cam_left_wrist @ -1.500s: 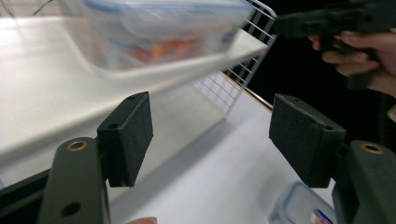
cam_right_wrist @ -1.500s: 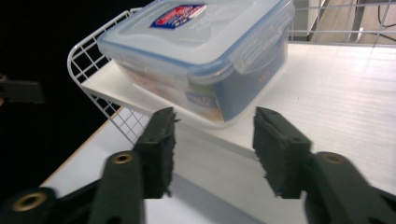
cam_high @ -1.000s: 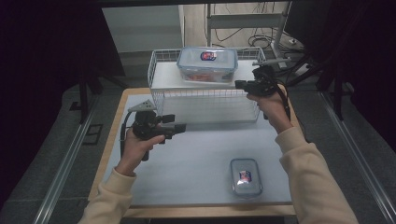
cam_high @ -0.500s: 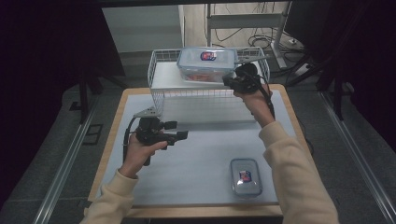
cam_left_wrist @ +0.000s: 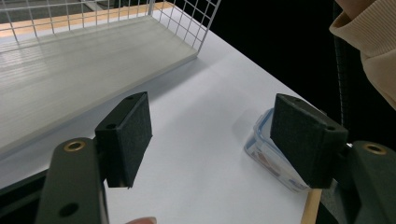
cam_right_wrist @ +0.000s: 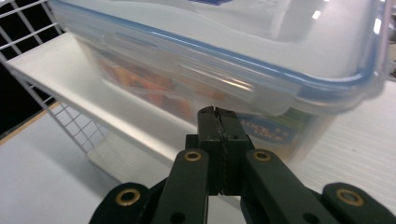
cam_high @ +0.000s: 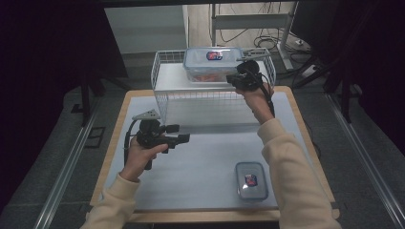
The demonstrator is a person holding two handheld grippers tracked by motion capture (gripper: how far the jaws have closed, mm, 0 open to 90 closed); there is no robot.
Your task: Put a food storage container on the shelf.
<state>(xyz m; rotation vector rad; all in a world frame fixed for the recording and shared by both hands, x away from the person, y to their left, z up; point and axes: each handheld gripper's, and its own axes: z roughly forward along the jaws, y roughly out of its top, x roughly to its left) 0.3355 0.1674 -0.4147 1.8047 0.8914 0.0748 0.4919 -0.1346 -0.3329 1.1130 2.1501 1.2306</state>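
My right gripper [cam_right_wrist: 219,140], closed on nothing, was just beside the large food container [cam_high: 212,63] on the wire shelf [cam_high: 165,78], while my left gripper [cam_left_wrist: 212,140] stood wide above the white mat [cam_high: 200,162], near the small container [cam_high: 251,179].

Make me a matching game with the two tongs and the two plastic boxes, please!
Things:
1. left tongs
2. right tongs
3. big box
4. small box

States or places:
A. on the wire shelf
B. shut, nothing between
C. flat on the table
D. wide open

Pairs: 1-D, 2-B, 3-A, 4-C
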